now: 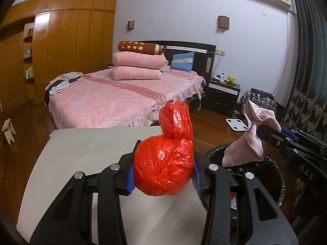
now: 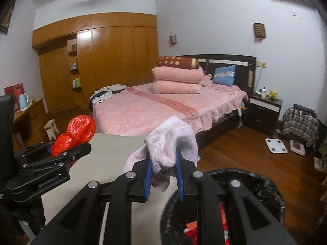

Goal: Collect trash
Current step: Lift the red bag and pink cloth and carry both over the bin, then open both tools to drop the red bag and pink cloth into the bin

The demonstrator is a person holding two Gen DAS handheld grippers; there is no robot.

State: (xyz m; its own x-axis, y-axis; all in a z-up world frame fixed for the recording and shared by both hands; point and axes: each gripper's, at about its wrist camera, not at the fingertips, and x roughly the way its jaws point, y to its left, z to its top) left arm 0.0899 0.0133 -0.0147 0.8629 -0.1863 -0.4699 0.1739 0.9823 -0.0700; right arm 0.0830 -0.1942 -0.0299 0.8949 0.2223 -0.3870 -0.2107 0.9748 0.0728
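Left gripper (image 1: pixel 163 175) clamps red plastic bag (image 1: pixel 165 163) above table (image 1: pixel 81 153) edge — light, crinkly, slippery. Right gripper (image 2: pixel 163 173) pinches soft pink cloth (image 2: pixel 169 143) mid-fold beside bin (image 2: pixel 265 183) — limp.

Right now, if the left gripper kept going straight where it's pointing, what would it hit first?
Likely the bed. The left gripper, shut on the red plastic bag, points across the table toward it; depth is unclear.
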